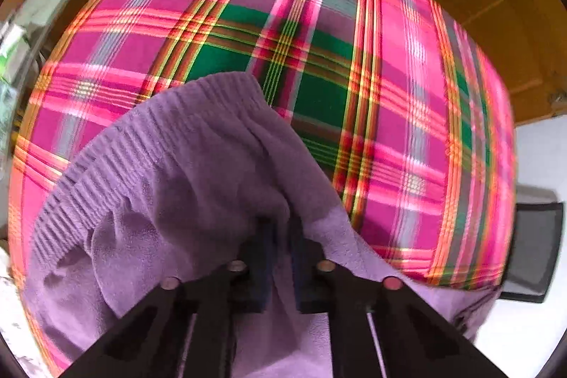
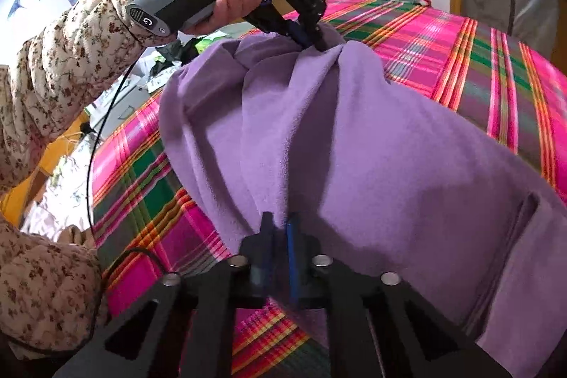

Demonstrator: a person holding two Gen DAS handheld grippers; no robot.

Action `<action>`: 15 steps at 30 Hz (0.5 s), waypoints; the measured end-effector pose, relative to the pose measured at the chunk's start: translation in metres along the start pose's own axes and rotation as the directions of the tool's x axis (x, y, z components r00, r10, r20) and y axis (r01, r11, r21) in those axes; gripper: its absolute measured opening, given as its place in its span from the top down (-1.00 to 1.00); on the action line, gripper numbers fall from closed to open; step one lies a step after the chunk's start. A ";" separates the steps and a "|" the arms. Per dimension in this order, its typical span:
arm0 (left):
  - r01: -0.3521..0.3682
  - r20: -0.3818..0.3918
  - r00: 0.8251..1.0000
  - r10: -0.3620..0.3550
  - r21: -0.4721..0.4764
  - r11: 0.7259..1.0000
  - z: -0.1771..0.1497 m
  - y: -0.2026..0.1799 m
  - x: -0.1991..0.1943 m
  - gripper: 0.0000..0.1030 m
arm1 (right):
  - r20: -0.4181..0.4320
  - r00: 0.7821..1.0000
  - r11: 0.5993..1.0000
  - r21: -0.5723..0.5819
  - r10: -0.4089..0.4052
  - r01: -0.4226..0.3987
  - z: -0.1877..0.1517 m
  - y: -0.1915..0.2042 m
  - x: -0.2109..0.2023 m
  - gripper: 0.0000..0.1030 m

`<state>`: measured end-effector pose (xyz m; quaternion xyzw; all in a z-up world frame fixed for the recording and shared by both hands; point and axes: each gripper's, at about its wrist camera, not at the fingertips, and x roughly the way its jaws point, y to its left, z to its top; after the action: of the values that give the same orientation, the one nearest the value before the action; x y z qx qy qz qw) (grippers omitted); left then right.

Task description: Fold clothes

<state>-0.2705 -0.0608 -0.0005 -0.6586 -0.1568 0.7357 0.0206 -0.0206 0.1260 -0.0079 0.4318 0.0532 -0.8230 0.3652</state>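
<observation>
Quilted cream sleeve (image 2: 67,66) dotted with brown flowers, black left gripper (image 2: 312,36) on a grey handle (image 2: 177,7), thin black cable (image 2: 106,116) trailing, silver screws on the right gripper (image 2: 280,236)

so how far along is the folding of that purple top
Early. Done: both grippers have hold of the purple garment. In hand: the left gripper pinches a bunched part up high, the right gripper is clamped on an edge nearer the camera, and the fabric hangs lifted off the plaid cloth. Left: no neat fold shows yet; it needs laying flat and folding.
</observation>
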 end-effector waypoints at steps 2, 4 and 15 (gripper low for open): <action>0.038 0.016 0.999 -0.038 -0.016 0.999 0.000 0.008 -0.004 0.92 | 0.019 0.999 1.000 -0.016 -0.026 0.026 0.000 -0.002 -0.006 0.93; 0.062 0.041 0.997 -0.061 -0.019 0.998 -0.001 0.014 -0.011 0.92 | 0.049 0.997 0.998 -0.026 -0.053 0.055 0.004 -0.005 -0.015 0.94; 0.138 0.176 0.977 -0.123 -0.075 0.988 -0.016 0.040 -0.044 0.93 | 0.168 0.953 0.964 -0.043 -0.251 0.261 0.059 -0.042 -0.040 0.94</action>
<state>-0.2419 -0.1058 0.0300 -0.5815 -0.2327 0.7791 0.0265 -0.0726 0.1549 0.0494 0.3414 0.1055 -0.8934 0.2724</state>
